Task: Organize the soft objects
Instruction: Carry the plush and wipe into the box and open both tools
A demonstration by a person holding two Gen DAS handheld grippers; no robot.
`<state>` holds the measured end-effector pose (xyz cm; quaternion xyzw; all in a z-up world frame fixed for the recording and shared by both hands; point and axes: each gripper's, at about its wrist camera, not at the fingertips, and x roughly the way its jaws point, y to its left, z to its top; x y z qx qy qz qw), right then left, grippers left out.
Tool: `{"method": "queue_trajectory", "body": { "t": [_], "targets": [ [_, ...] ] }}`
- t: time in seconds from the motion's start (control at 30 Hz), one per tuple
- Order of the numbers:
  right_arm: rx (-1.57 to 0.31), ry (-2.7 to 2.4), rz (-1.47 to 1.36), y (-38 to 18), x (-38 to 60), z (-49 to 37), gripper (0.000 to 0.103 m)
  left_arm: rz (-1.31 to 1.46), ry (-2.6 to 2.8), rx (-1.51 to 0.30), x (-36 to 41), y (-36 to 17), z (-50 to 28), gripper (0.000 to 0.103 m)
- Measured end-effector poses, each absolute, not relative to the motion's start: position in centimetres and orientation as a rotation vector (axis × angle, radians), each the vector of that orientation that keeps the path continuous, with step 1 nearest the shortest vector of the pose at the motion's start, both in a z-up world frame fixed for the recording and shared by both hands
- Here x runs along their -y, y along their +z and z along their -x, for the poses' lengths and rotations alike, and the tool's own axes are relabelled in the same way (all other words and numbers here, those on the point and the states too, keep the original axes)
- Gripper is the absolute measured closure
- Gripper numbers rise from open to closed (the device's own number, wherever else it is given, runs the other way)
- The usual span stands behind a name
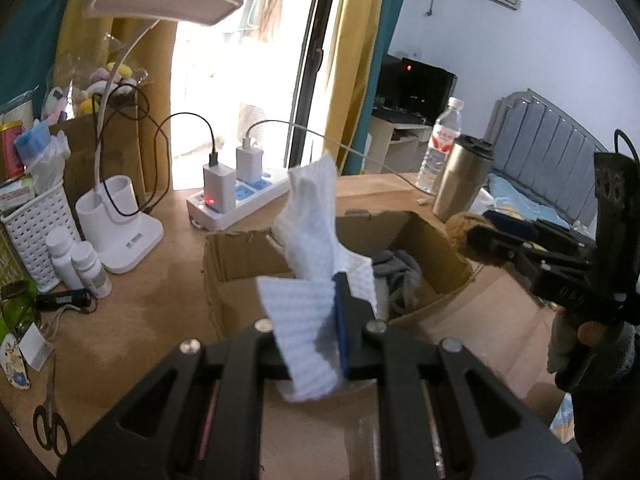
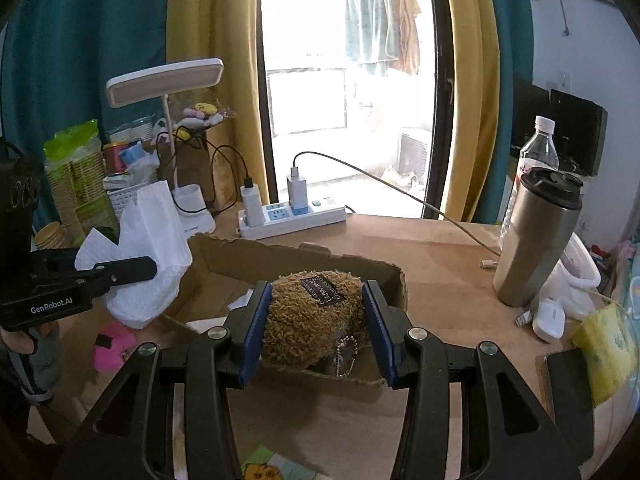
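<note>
Bedroom desk of pale brown board, backed by a bright balcony door with yellow and teal curtains; on it sits an open cardboard box (image 2: 224, 258), its long axis running left to right across the right wrist view, with grey cloth already lying inside in the left wrist view

Both soft things hang above or at that box. The left gripper (image 1: 340, 320) has its jaws closed on a white waffle-textured cloth (image 1: 316, 236), which stands up crumpled over the box's near-left corner. The right gripper (image 2: 316, 320) has its jaws pressed against both sides of a brown fuzzy plush pouch (image 2: 312, 316), held over the box's near wall, a ball chain dangling below it. The box opening lies just ahead of and below both pairs of jaws, so either hand seems ready to drop its load; the right looks slightly closer to the middle. A pink soft item (image 2: 112, 346) lies on the desk outside the box

Readable writing: "GenRobot.AI" on the left gripper's body. The pouch's dark label is too small to read
</note>
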<state>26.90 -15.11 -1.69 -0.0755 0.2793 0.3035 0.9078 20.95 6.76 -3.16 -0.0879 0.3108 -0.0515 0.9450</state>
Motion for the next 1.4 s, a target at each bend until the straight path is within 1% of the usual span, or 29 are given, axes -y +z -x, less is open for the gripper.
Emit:
{"method": "queue_trajectory", "body": {
  "t": [0.3,0.5,0.67,0.8,0.97,1.1,1.27,1.4],
  "targets": [
    [-0.602,0.614,0.125,-3.1,15.1,-29.8,0.054,0.174,-0.073,-0.662,-6.5,-4.4,-23.5,0.09],
    [-0.623,0.62,0.118,-4.1,14.7,-30.6,0.054,0.102,-0.03,-0.689,-5.7,-5.4,-25.1,0.09],
    [-0.65,0.629,0.11,-5.1,14.7,-31.2,0.053,0.1,-0.018,-0.714,-5.8,-6.2,-25.7,0.09],
    [-0.659,0.62,0.097,-5.5,15.2,-31.5,0.051,0.085,-0.002,-0.726,-5.5,-6.6,-26.0,0.088],
    [-0.679,0.609,0.11,-5.7,15.0,-31.6,0.046,0.077,0.057,-0.742,-6.1,-6.9,-26.4,0.087],
    [-0.674,0.607,0.131,-5.4,14.7,-31.1,0.042,0.089,0.054,-0.78,-6.5,-7.4,-26.6,0.078],
    [-0.67,0.598,0.144,-5.1,14.4,-30.3,0.038,0.114,0.043,-0.773,-6.6,-7.1,-26.0,0.075],
    [-0.673,0.595,0.159,-4.9,14.4,-29.8,0.037,0.122,0.036,-0.76,-6.6,-6.6,-25.2,0.073]
  ]
}}
